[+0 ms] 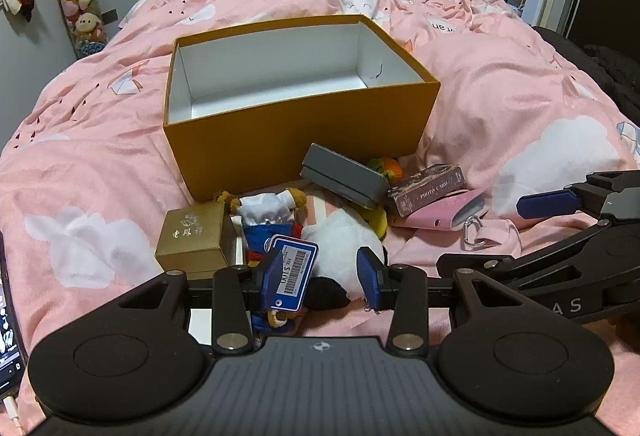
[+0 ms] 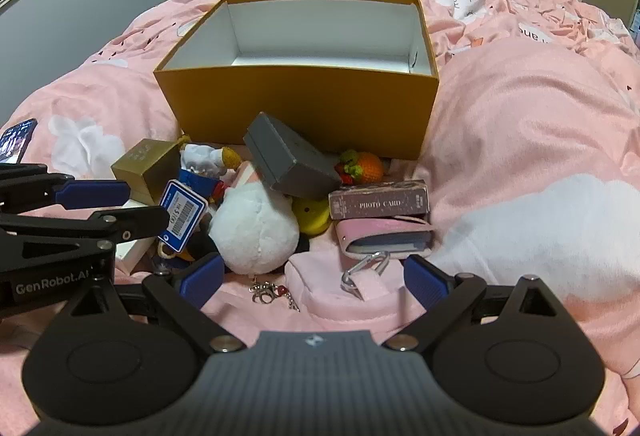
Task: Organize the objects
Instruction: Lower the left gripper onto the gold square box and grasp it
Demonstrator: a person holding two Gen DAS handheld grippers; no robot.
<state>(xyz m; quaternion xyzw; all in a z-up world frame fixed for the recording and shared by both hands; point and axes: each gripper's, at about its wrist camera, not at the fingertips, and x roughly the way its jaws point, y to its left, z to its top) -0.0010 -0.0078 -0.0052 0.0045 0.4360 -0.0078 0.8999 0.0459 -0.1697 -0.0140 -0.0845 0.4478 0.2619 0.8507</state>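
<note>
The left gripper [image 1: 322, 278] hung low over the pile, its blue jaws apart with nothing clamped. A blue and white price tag [image 1: 293, 274] lay against the inner face of its left finger, and the white plush toy [image 1: 340, 240] sat between and just beyond the fingertips. Ahead and left of those jaws stood a small gold gift box [image 1: 192, 240], touching a doll in blue and white clothes [image 1: 266, 214].

The right gripper [image 2: 314, 278] also had its jaws spread wide, gripping nothing. Between them, on the pink duvet [image 2: 520, 124], lay a silver carabiner clip [image 2: 364, 270] and, nearer the left finger, a small keychain [image 2: 272, 294]. Just beyond the clip lay a pink card holder [image 2: 386, 236], with a "PHOTO CARD" box [image 2: 378, 202] resting against its far edge. Farther ahead a grey case [image 2: 288, 160] leaned tilted on the pile, beside a crocheted orange [image 2: 366, 166] and a yellow plush [image 2: 310, 216].

Behind everything, straight ahead of both pairs of jaws, stood the open mustard-yellow box [image 2: 304, 108], its white inside showing no objects
</note>
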